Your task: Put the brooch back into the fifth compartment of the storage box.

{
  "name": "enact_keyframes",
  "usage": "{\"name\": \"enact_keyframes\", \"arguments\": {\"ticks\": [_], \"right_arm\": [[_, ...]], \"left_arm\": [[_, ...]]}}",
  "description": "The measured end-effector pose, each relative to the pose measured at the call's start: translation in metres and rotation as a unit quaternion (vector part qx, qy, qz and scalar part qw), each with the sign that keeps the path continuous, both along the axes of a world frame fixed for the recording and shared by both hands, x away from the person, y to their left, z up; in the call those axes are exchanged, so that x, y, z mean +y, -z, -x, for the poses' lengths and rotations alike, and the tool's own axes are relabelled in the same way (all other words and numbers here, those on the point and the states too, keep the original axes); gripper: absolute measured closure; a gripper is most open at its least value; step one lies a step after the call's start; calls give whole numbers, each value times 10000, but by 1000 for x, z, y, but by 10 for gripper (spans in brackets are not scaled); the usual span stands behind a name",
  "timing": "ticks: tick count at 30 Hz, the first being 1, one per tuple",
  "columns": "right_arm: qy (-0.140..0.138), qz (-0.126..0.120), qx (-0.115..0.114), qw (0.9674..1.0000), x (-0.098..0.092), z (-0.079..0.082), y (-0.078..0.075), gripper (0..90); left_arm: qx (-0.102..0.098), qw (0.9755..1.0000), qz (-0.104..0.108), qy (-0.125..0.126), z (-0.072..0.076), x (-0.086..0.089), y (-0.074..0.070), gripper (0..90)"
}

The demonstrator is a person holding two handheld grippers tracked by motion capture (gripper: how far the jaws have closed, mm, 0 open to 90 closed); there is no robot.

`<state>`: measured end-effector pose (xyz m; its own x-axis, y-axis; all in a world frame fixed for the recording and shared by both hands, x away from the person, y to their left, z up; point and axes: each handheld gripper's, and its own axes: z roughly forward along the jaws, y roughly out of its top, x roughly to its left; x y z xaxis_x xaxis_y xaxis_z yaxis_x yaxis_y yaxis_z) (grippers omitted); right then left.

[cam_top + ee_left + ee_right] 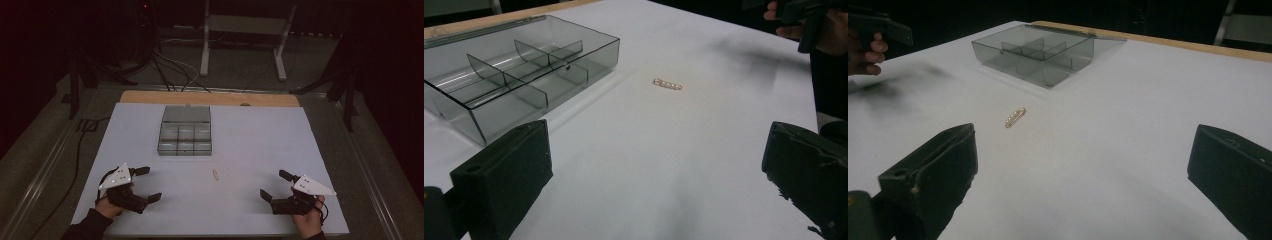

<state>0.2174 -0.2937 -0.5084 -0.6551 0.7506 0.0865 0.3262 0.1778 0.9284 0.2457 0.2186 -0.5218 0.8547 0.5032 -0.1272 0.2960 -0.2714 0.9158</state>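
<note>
1. Resting at seven o'clock on the white table [250,130]: left gripper [145,184], jaws spread wide, holding nothing.
2. Lying at centre, just toward six o'clock from the clear divided box [185,131]: small pearl clip [215,174], apart from both grippers.
3. Waiting at five o'clock: right gripper [274,184], jaws likewise wide and unladen.
4. Risking, likely, a slipped pinch: thin, flat clip skidding under broad jaws.

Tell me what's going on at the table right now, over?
Left gripper and right gripper both open, near the table's front edge. Small pearl clip lies loose between them. Clear divided box sits beyond it, looks empty. Path to the clip unobstructed.
</note>
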Motion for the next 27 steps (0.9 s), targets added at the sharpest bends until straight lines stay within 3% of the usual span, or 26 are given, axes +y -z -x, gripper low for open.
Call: {"name": "enact_keyframes", "arguments": {"ticks": [6,14,17,21,27], "right_arm": [[-125,34,255,9996,0,-1,3,0],[-60,-15,361,9993,-1,-1,-1,0],[26,-97,342,9994,-1,-2,-10,0],[53,-173,402,9990,1,-2,-18,0],[122,-121,352,9992,6,-7,-31,0]], "left_arm": [[-16,10000,-2,-6,1,1,-1,11],[0,10000,38,-1,2,2,-1,11],[13,9999,143,-29,2,3,-2,11],[1,9999,127,-45,1,4,-3,11],[2,9999,123,-20,1,3,-3,11]]}}
